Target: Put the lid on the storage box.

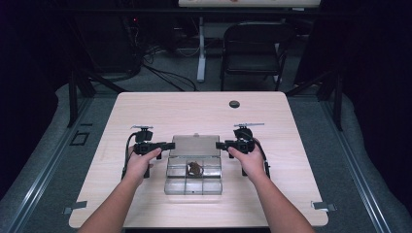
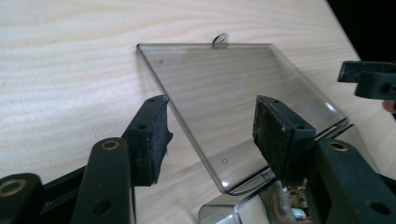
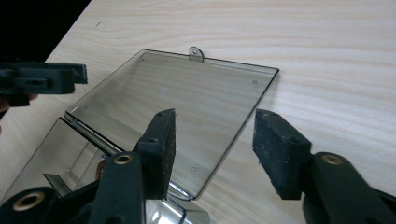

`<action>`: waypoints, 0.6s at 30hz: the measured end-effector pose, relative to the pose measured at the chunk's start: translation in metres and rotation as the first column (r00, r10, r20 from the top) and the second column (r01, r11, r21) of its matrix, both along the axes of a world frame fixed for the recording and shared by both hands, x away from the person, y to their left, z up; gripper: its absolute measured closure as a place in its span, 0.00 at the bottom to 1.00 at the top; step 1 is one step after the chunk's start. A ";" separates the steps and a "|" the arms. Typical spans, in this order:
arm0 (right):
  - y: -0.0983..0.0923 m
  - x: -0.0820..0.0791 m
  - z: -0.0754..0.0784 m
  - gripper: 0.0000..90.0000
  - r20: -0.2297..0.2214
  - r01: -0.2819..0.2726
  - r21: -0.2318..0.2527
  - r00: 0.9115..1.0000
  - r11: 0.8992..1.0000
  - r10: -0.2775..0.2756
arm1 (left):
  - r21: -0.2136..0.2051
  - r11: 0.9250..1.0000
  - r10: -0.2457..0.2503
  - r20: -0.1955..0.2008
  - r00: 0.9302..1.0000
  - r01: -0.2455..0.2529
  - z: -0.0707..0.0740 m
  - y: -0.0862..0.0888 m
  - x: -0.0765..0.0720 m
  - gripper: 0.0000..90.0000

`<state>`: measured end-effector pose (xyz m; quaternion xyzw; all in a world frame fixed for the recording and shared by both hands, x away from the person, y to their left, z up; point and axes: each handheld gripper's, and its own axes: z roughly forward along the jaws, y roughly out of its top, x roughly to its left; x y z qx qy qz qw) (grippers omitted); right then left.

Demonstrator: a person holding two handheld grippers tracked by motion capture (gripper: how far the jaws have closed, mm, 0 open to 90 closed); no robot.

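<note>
Forearms enter from the bottom edge of the high view, each hand carrying a gripper to one side of a clear compartment box (image 1: pixel 193 178) that sits mid-table, toward the person's edge. Box lid (image 1: pixel 195 144) is swung fully back and lies flat on the table (image 1: pixel 145 107) beyond the compartments, its small tab (image 2: pixel 219 40) pointing away; that leaves the compartments open from above. One middle compartment holds a small brown clump (image 1: pixel 194 168) (too small to identify).

Left gripper (image 1: pixel 167 145) hangs at the lid's left edge, right gripper (image 1: pixel 219 145) at its right edge, tips turned inward toward each other. Jaws released on both: in the left gripper view the pads (image 2: pixel 152 135) straddle the lid's side edge with clear air around it, and the right gripper view shows the same, pads (image 3: pixel 161 144) apart, nothing pinched.

Judgement: symmetric placement suggests readiness to take the lid by both sides and fold it shut, or to steady the box.
</note>
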<state>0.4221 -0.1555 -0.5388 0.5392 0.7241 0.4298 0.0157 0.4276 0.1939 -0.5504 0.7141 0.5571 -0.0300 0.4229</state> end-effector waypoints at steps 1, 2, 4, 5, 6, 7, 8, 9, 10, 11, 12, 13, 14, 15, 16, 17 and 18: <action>0.000 0.000 0.000 0.55 0.000 0.000 0.000 1.000 1.000 0.000 | 0.000 1.000 0.000 0.000 1.000 0.000 0.000 0.000 0.000 0.51; 0.002 0.002 -0.002 0.54 -0.012 0.011 0.004 1.000 1.000 -0.011 | 0.008 1.000 0.000 -0.005 1.000 0.000 -0.002 -0.001 0.002 0.51; 0.004 0.004 -0.004 0.54 -0.020 0.020 0.005 1.000 1.000 -0.020 | 0.008 1.000 0.008 -0.012 1.000 -0.008 -0.003 -0.002 0.003 0.51; 0.005 0.005 -0.005 0.54 -0.029 0.018 0.008 0.999 1.000 -0.018 | 0.012 1.000 0.010 -0.016 1.000 -0.010 -0.004 -0.002 0.003 0.51; 0.006 0.005 -0.005 0.54 -0.039 0.014 0.003 0.999 1.000 -0.014 | 0.016 1.000 0.010 -0.018 1.000 -0.010 -0.005 -0.002 0.004 0.51; 0.007 0.006 -0.006 0.53 -0.045 0.012 0.003 0.999 1.000 -0.012 | 0.015 1.000 0.009 -0.025 1.000 -0.009 -0.005 -0.001 0.005 0.51; 0.008 0.007 -0.006 0.53 -0.051 0.013 0.008 0.999 1.000 -0.012 | 0.012 1.000 0.007 -0.033 0.999 -0.006 -0.006 -0.002 0.005 0.51; 0.009 0.008 -0.007 0.52 -0.049 0.015 0.008 0.999 1.000 -0.014 | 0.012 1.000 0.005 -0.040 0.999 -0.005 -0.007 -0.002 0.005 0.51; 0.010 0.008 -0.007 0.51 -0.052 0.012 0.001 0.999 1.000 -0.012 | 0.013 1.000 0.001 -0.044 0.999 0.000 -0.008 -0.002 0.006 0.51; 0.010 0.008 -0.007 0.51 -0.052 0.012 0.001 0.999 1.000 -0.012 | 0.013 1.000 0.001 -0.044 0.999 0.000 -0.008 -0.002 0.006 0.51; 0.013 0.009 -0.008 0.50 -0.058 0.010 -0.004 0.998 1.000 -0.010 | 0.007 1.000 0.001 -0.052 0.999 0.000 -0.008 -0.003 0.006 0.51; 0.013 0.009 -0.008 0.50 -0.058 0.010 -0.004 0.998 1.000 -0.010 | 0.007 1.000 0.001 -0.052 0.999 0.000 -0.008 -0.003 0.006 0.51; 0.015 0.010 -0.009 0.51 -0.076 0.001 -0.003 0.997 1.000 -0.002 | 0.003 1.000 -0.005 -0.054 0.999 0.005 -0.009 -0.003 0.006 0.51; 0.015 0.010 -0.009 0.51 -0.076 0.001 -0.003 0.997 1.000 -0.002 | 0.003 1.000 -0.005 -0.054 0.999 0.005 -0.009 -0.003 0.006 0.51; 0.017 0.010 -0.010 0.51 -0.084 -0.004 -0.003 0.996 1.000 0.003 | 0.004 1.000 -0.011 -0.057 0.998 0.012 -0.010 -0.004 0.006 0.51; 0.017 0.010 -0.010 0.51 -0.084 -0.004 -0.003 0.996 1.000 0.003 | 0.004 1.000 -0.011 -0.057 0.998 0.012 -0.010 -0.004 0.006 0.51; 0.017 0.010 -0.010 0.50 -0.088 0.000 -0.010 0.996 1.000 -0.001 | 0.000 1.000 -0.012 -0.064 0.998 0.012 -0.011 -0.005 0.007 0.51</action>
